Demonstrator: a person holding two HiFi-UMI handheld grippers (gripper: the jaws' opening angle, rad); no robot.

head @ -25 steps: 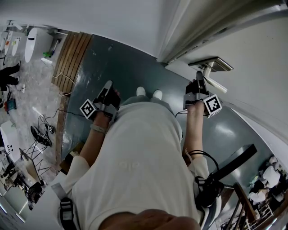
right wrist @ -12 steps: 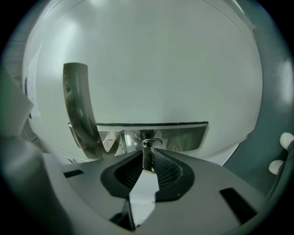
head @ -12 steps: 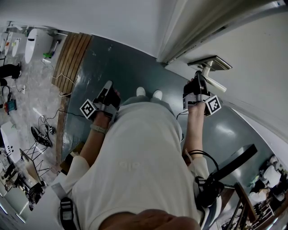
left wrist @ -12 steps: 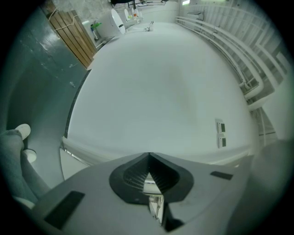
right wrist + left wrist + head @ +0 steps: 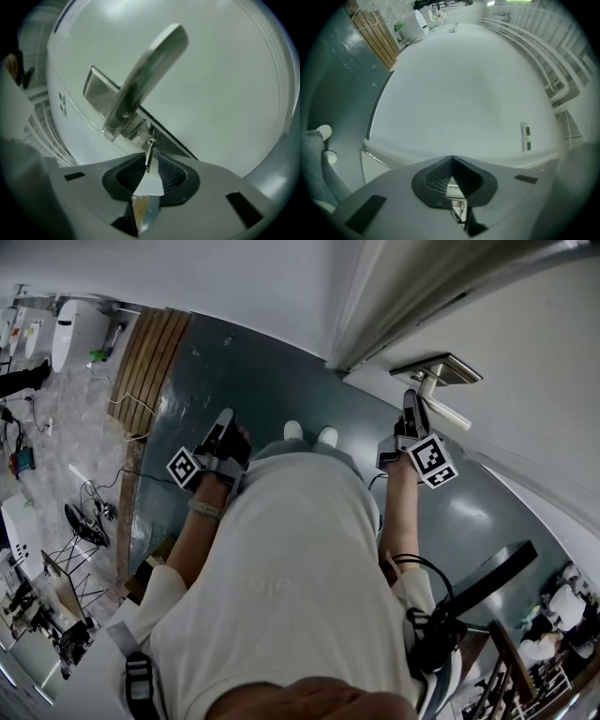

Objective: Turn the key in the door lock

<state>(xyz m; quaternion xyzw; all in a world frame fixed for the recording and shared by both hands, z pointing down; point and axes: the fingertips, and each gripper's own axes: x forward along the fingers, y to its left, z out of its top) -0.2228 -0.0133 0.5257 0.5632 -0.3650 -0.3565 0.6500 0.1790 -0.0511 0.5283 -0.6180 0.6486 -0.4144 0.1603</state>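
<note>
Small silver metal key [image 5: 147, 158] seated in the door lock cylinder [image 5: 153, 143], lower centre of the right gripper view, below the brushed-steel lever handle [image 5: 140, 79]. Right gripper [image 5: 150, 163] clamps its flat bow. Left gripper [image 5: 452, 160] is closed and empty. The key is probably light, stiff and slippery: pinch the bow's faces.

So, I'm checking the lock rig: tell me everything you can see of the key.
The key is a thin, silvery metal piece, seen edge-on. Its far end sits in the keyhole on the metal lock plate, right by the base of the lever handle. Its near end lies between the ribbed dark pads of the right tool, which appear to pinch it.
</note>
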